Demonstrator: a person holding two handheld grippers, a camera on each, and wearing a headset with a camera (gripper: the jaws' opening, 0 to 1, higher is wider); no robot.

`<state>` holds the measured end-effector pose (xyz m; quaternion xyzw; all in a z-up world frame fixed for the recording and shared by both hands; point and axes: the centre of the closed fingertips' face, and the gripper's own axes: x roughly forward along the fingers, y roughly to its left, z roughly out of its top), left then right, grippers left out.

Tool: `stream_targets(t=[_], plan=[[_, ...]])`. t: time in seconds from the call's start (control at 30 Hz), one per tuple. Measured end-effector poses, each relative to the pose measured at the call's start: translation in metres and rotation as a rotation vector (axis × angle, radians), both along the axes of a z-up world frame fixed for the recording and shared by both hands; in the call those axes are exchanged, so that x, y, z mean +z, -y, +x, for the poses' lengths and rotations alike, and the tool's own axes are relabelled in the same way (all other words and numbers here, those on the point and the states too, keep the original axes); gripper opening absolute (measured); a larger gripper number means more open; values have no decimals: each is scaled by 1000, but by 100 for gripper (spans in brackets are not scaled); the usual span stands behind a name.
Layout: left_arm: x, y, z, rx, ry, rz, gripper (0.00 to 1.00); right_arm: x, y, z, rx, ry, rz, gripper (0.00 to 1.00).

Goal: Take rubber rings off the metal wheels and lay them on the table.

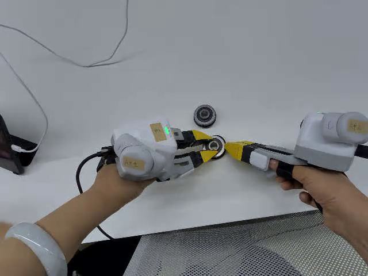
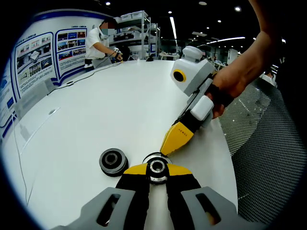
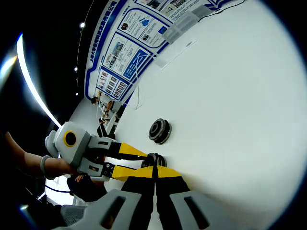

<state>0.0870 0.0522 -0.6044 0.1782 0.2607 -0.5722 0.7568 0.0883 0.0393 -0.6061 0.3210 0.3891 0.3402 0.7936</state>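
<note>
One white table (image 1: 259,69), taking up most of the head view.
Two hand-held grippers, meeting at frame centre. The left gripper (image 1: 210,147) enters from the lower left, with its jaws clamped on either side of a metal wheel. The right gripper (image 1: 231,149) enters from the right edge, jaws pressed together, yellow tips touching that wheel's right rim. Whether they nip any rubber cannot be told.
Two metal wheels. The clamped wheel (image 1: 218,145) sits between the left gripper's yellow tips. The free wheel (image 1: 204,115) is just above it in the frame, apart from both grippers, with a black rubber ring (image 1: 196,115) around it.
One black device (image 1: 8,152), at the left edge.
One grey cable (image 1: 86,64), looping across the upper left.
One pale bangle (image 1: 34,244), on the wrist at lower left.
</note>
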Motion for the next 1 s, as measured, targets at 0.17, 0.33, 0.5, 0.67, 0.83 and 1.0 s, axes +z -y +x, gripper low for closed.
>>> stream_targets(t=[0.17, 0.33, 0.5, 0.67, 0.83, 1.0], plan=[[1, 0, 0, 0, 0, 1, 12, 2, -1, 0, 12, 10, 0, 1], [0, 0, 0, 3, 0, 1, 12, 4, -3, -1, 23, 14, 0, 1], [0, 0, 1, 4, 1, 1, 12, 5, -5, -1, 33, 15, 4, 1], [0, -1, 1, 3, 2, 2, 12, 7, -7, -1, 40, 16, 8, 1], [0, 0, 1, 3, 2, 2, 12, 9, -10, -2, 47, 17, 14, 1], [0, 0, 1, 1, 3, 4, 12, 11, -12, -2, 53, 14, 25, 1]])
